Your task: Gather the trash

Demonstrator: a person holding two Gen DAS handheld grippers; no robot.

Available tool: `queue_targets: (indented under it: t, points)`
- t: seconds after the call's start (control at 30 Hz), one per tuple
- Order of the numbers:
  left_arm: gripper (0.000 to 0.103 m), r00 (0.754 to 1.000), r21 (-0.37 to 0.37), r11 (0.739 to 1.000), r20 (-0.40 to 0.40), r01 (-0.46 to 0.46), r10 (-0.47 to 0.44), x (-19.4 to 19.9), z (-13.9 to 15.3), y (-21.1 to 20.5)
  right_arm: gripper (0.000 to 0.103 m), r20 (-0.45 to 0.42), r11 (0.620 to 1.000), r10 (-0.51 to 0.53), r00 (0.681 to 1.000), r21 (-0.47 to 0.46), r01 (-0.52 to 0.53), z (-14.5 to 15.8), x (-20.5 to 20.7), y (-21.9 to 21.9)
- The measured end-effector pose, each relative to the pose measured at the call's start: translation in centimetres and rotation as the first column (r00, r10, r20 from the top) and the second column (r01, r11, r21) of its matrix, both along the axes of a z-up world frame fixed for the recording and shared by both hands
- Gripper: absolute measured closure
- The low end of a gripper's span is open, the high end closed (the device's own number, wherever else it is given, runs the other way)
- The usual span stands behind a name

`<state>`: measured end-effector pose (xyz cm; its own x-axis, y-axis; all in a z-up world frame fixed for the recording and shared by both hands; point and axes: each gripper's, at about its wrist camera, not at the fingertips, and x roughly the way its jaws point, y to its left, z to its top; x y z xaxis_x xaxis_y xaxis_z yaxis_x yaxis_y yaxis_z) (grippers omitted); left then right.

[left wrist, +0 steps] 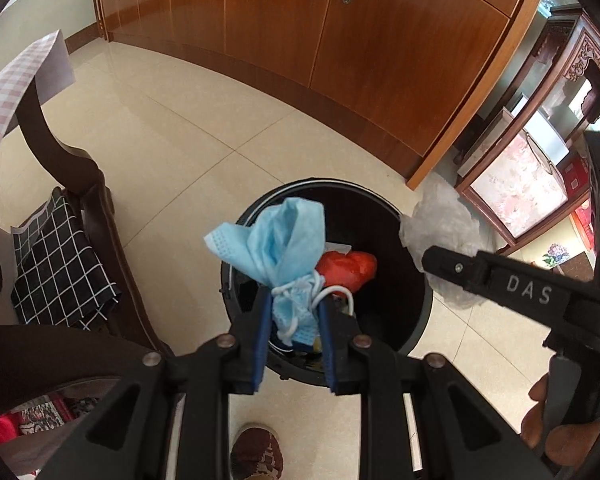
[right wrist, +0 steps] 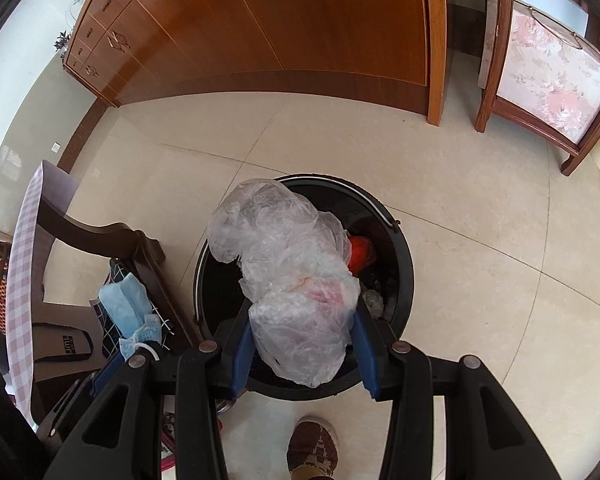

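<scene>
- The left hand-held gripper is seen clamped on a crumpled blue face mask, its white ear loops trailing beside the right pad, held directly above the open mouth of a round black trash bin.
- The right hand-held gripper is seen closed around a bunched clear plastic bag, likewise held over the bin, which stands on the tiled floor in front of a wooden cabinet.
- The drop-off step is judged to be in hand: both pieces of trash have been carried to the bin and neither has yet been let go.
- The next move is judged to call for the jaws to be opened while each load hangs inside the rim; the mask's loops could catch on a pad, and the light bag could cling or drift outside the bin.
- Something red is already lying in the bin; what it is cannot be made out, and the rest of the contents are lost in shadow.
- The bin's near rim is hidden behind the gripper bodies in both views.
- A pinkish patch is visible within the bag, but it cannot be told whether it lies inside or shows through from behind.
- A patterned slipper is cut off at the lower edge of the frame.
</scene>
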<state>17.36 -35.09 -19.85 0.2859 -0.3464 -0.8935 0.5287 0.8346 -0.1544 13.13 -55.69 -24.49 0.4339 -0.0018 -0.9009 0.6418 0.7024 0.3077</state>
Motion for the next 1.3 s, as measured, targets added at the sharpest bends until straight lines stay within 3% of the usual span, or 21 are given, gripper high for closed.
queue_targets:
  t: [0.13,0.27,0.3,0.43,0.7,0.87,1.17,1.3]
  points:
    - [0.075,0.998,-0.028,1.0,-0.058,-0.013,0.011,0.5,-1.0,-0.2,0.056,-0.023,1.0,0.019,1.0,0.01,-0.019,-0.9,1.9,-0.9]
    - [0.04,0.992,-0.052,0.998,-0.123,-0.031,0.025,1.2,-1.9,-0.3,0.048,-0.035,0.999,0.021,0.999,0.038,-0.02,-1.9,3.4,-1.7]
    - [0.039,0.992,-0.063,0.997,-0.124,-0.039,0.031,1.3,-1.9,-0.2,0.04,-0.041,0.999,0.016,0.999,0.03,-0.015,-2.1,3.7,-1.8]
    - [0.039,0.994,-0.063,0.998,-0.104,-0.03,0.023,1.2,-1.5,-0.1,0.038,-0.027,1.0,-0.022,0.999,-0.006,0.022,-1.6,3.6,-1.9]
    - [0.039,0.995,-0.05,0.999,0.1,0.021,-0.016,-1.7,3.1,1.5,0.038,0.066,0.996,-0.06,0.996,-0.06,0.064,2.1,0.3,-0.8]
    - [0.039,0.985,-0.087,0.996,0.172,0.027,-0.012,-3.5,7.2,3.7,0.038,0.08,0.998,-0.031,0.996,-0.06,0.035,4.1,-2.0,0.9]
    - [0.038,0.945,-0.134,0.99,0.314,-0.05,0.09,-7.2,14.7,10.9,0.036,0.164,0.994,0.087,0.983,-0.08,-0.075,9.6,-6.6,6.5]
    - [0.032,0.91,-0.136,0.982,0.376,-0.131,0.173,-8.8,17.4,15.1,0.03,0.207,0.976,0.198,0.958,-0.137,-0.172,12.9,-8.0,10.6]
